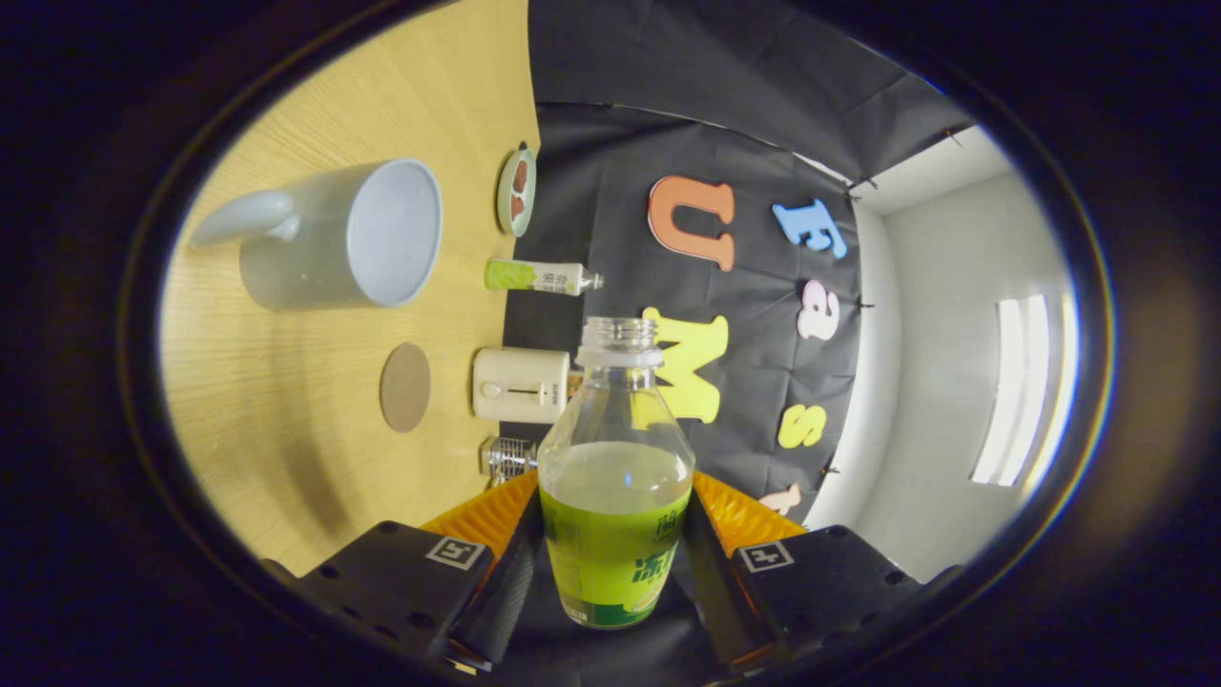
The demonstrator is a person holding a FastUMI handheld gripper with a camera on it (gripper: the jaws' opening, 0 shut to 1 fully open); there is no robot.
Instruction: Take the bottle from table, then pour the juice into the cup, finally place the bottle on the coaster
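My gripper point(610, 563) is shut on the bottle point(615, 477), both black fingers point(510, 572) pressing its green-labelled lower body. The bottle is clear plastic, uncapped, and holds green juice up to about its shoulder. The view is rolled sideways, so the wooden table point(315, 477) stands like a wall beside the bottle. The pale grey cup point(353, 234) with its handle stands on the table, well beyond the fingers, its mouth open and its inside looking empty. The round brown coaster point(405, 386) lies on the table between the cup and the fingers, apart from both.
Along the table's back edge stand a small green-labelled bottle point(539, 277), a cream-white box-shaped appliance point(520, 385), a small dish with brown pieces point(516, 191) and a metal wire object point(506, 458). An orange ribbed object point(486, 515) lies just behind the fingers.
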